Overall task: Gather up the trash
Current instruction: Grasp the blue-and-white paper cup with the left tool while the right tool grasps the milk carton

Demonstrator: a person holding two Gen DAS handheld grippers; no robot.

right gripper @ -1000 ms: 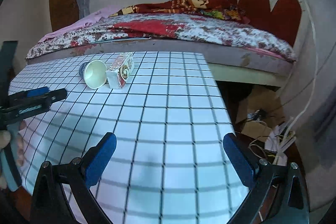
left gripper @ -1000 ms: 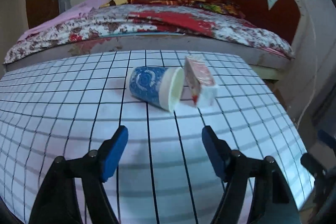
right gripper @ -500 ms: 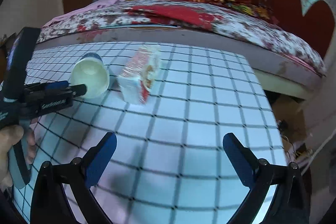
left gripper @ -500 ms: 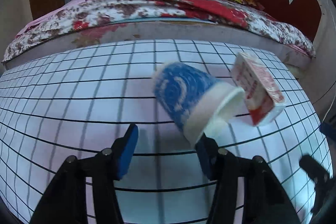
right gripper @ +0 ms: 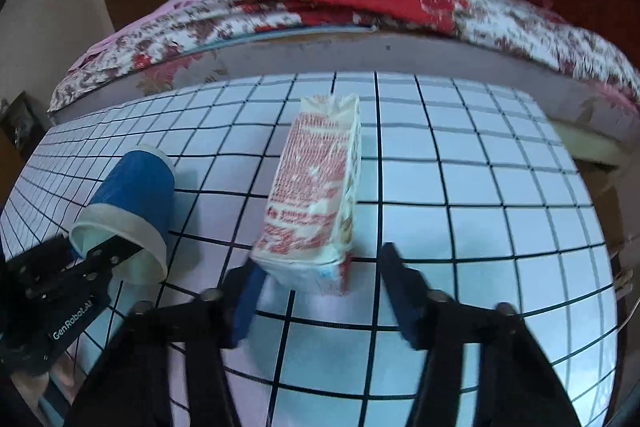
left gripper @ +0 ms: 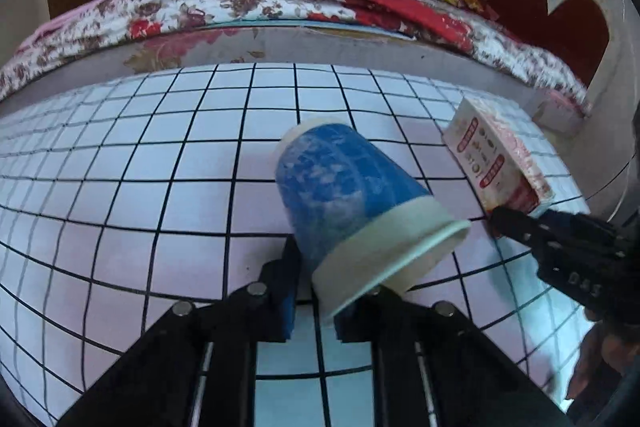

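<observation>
A blue paper cup [left gripper: 344, 195] with a white rim lies on its side on the checked table [left gripper: 160, 167]. My left gripper [left gripper: 320, 291] is shut on the cup's rim end; the cup also shows in the right wrist view [right gripper: 128, 211]. A red and white carton [right gripper: 316, 203] lies flat to the cup's right; it also shows in the left wrist view [left gripper: 496, 163]. My right gripper [right gripper: 316, 291] is open, its fingers on either side of the carton's near end, not closed on it.
A bed [left gripper: 280, 7] with a flowered cover and a red blanket runs along the table's far edge. A dark red headboard [left gripper: 560, 11] stands at the right. The table's right edge [right gripper: 600, 227] drops to the floor.
My left gripper moved up to the cup and closed on its rim end. My right gripper moved forward and left to the carton, its fingers now around the near end.
</observation>
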